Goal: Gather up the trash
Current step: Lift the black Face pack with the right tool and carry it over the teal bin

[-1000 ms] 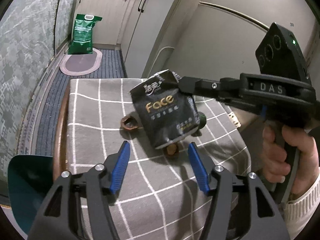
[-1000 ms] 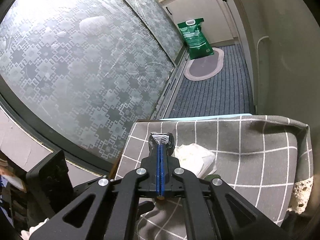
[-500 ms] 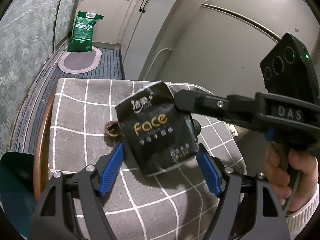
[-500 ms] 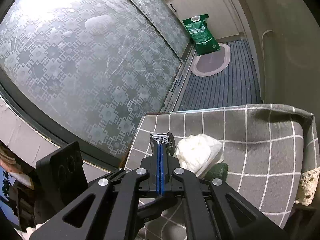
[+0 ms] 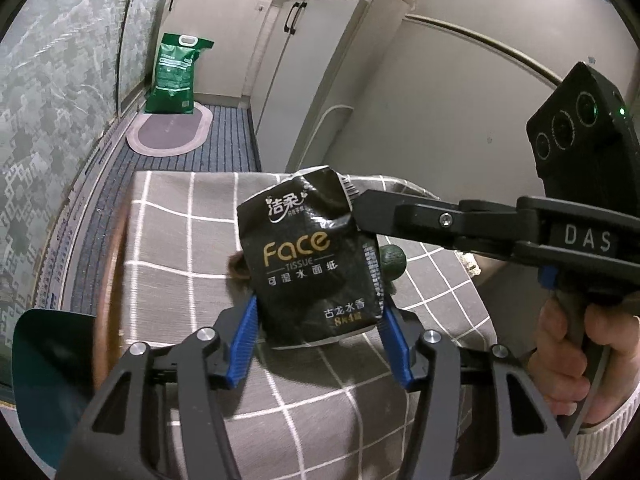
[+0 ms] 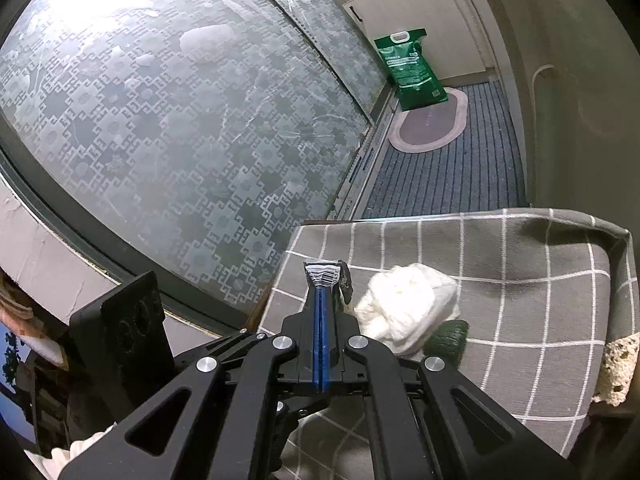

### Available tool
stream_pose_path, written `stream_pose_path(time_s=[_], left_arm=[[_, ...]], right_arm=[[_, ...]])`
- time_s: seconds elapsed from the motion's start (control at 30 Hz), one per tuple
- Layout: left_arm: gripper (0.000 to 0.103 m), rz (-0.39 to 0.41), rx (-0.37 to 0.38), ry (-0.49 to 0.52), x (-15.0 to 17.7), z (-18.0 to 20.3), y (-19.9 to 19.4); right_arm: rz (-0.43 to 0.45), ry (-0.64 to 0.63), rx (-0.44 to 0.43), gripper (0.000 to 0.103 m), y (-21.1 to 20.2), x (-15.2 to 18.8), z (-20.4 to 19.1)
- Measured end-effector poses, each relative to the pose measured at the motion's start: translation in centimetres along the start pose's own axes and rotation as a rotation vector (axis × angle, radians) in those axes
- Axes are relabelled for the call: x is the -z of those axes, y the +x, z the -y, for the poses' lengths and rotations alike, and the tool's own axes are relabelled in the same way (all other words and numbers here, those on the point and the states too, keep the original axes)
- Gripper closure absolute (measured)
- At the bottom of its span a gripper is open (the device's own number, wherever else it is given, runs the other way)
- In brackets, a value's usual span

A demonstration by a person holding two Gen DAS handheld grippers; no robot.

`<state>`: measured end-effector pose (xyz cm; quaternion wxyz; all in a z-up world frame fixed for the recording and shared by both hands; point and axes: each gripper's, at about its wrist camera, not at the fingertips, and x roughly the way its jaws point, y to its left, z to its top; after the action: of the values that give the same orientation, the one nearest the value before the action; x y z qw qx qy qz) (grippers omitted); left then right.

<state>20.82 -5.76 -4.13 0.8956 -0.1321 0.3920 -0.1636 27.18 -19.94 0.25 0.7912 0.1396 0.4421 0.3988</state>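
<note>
Tissue pack (image 5: 310, 258) upright, long axis vertical, label readable.

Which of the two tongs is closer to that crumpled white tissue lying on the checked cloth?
Right. The right tongs hang just beside the white tissue, pinching the black wrapper. The left tongs sit further back, closing around the wrapper's bottom.

Black gripper (image 5: 320, 344), blue pads, white sleeve

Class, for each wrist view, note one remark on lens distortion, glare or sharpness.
Left wrist view: fisheye bends the wall rail into an arc; the tissue pack print reads sharp, with slight sheen. Right wrist view: the frosted glass door bulges and glares bright at top left; the crumpled white tissue looks soft.
</note>
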Motion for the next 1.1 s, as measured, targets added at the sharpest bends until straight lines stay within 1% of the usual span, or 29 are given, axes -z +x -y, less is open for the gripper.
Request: stream_pose_path(time_s=[0.27,0.57,0.83,1.1], left_arm=[[0.045,0.028,-0.014,-0.016,0.0,-1.6,-2.5],[0.045,0.056,-0.067,-0.028,0.2,-5.1,-5.7],[0.045,0.048,-0.132,-0.046,1.0,-8.4,-7.8],[0.045,0.015,-0.172,-0.057,2.3,-11.4,-9.0]], right_arm=[[-0.007,-0.027,-0.009,0.103,1.5,-0.5,-2.6],[-0.042,-0.066,-0.042,0.103,4.8,-1.1,-6.1],[-0.099,-0.105,-0.067,0.103,8.6,-1.0,-9.2],[-0.162,-0.15,-0.059,0.103,12.0,0.0,-11.4]])
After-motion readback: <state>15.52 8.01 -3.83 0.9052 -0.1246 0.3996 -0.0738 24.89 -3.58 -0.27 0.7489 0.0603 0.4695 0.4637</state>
